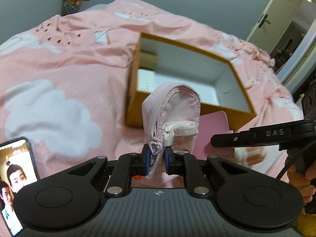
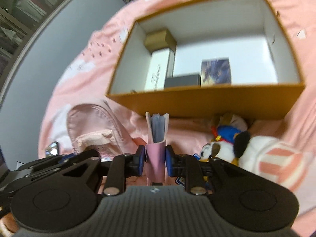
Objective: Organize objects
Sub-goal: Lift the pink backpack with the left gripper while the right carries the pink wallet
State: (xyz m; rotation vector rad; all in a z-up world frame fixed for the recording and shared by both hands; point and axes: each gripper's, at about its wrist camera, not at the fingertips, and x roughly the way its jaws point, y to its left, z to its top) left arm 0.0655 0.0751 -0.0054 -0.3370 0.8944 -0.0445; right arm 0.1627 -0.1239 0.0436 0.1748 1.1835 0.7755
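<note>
In the left wrist view the left gripper (image 1: 156,158) has its blue pads pressed together on the lower edge of a pale pink zip pouch (image 1: 170,114), which stands up between them; a heart-shaped zip pull (image 1: 156,145) and a bead chain hang at the pinch, and the pouch's bottom end is hidden behind the fingers. Beyond it, toward 12 o'clock, the orange open box (image 1: 189,106) sits on the pink bedspread (image 1: 65,63), its near wall partly covered by the pouch and its contents mostly out of sight from this angle. At 3 o'clock the right gripper (image 1: 213,140) reaches in from the frame edge, seen side-on, with a hand (image 1: 302,175) cut off at the border; a pink card holder (image 1: 215,126) shows only in part behind the pouch. A phone (image 1: 15,179) with a lit screen is cut off at 8 o'clock. In the right wrist view the right gripper (image 2: 156,158) is clamped on the pink card holder (image 2: 157,136), held upright with grey sleeves showing at its open top; its lower end is hidden. The box (image 2: 207,100) lies at 12 o'clock, holding several small boxes (image 2: 160,39) blurred beyond reading. Plush toys (image 2: 233,144) lie at 3 o'clock just beside the box wall, smeared by blur, and the pouch (image 2: 92,126) appears at 9 o'clock.
</note>
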